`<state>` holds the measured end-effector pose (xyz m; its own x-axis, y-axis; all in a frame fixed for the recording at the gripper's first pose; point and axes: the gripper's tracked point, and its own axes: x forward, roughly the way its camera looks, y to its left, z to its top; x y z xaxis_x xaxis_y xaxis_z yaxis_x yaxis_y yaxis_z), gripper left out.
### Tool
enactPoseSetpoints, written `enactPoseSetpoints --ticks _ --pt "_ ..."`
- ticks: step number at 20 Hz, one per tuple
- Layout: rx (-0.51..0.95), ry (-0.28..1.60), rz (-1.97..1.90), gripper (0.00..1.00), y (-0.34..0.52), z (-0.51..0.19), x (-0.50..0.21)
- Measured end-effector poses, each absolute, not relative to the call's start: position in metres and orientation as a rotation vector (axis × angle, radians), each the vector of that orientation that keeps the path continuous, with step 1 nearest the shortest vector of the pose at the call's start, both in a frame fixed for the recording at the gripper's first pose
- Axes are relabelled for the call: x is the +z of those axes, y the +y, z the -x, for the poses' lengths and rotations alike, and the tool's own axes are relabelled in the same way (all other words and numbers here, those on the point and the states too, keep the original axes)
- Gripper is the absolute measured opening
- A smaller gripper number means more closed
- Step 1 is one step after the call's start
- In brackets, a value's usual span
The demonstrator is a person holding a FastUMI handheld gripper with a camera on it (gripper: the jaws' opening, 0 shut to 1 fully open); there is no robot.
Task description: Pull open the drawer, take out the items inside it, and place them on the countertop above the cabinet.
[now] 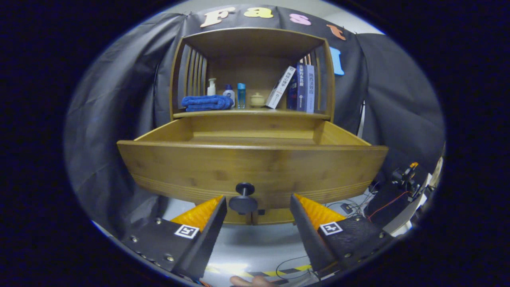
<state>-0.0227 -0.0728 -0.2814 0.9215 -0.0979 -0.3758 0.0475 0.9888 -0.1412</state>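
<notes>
Black cloth walls close in a wooden cabinet (252,71) whose drawer (252,169) stands pulled well out toward the camera.

Starting at the claw (258,211): its fingers are spread wide and hold nothing, one on each side of the round dark knob (244,198), which sits between them without either pad touching it. That knob is the one small, hard grip point on the drawer front; it looks smooth, so a squeeze on its neck would likely hold better than on the rounded cap. The drawer looks stiff, solid wood, probably fairly heavy on its runners.

From this low angle the front panel hides the drawer floor, so I cannot tell what lies inside. Reaching in means rising over the front's top edge at 12 o'clock.

Beyond, the shelf (251,113) above carries a folded blue towel (207,102), bottles (228,93), a small lidded jar (257,99) and leaning books (297,87); open room remains near the middle, between jar and books.
</notes>
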Motion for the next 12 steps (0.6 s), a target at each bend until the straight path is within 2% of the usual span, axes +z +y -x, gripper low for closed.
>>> enactPoseSetpoints --ticks 7,12 --pt "-0.123 0.330 0.055 0.94 -0.075 0.003 -0.197" --pt "-0.076 0.427 0.059 0.94 -0.050 -0.052 -0.191"
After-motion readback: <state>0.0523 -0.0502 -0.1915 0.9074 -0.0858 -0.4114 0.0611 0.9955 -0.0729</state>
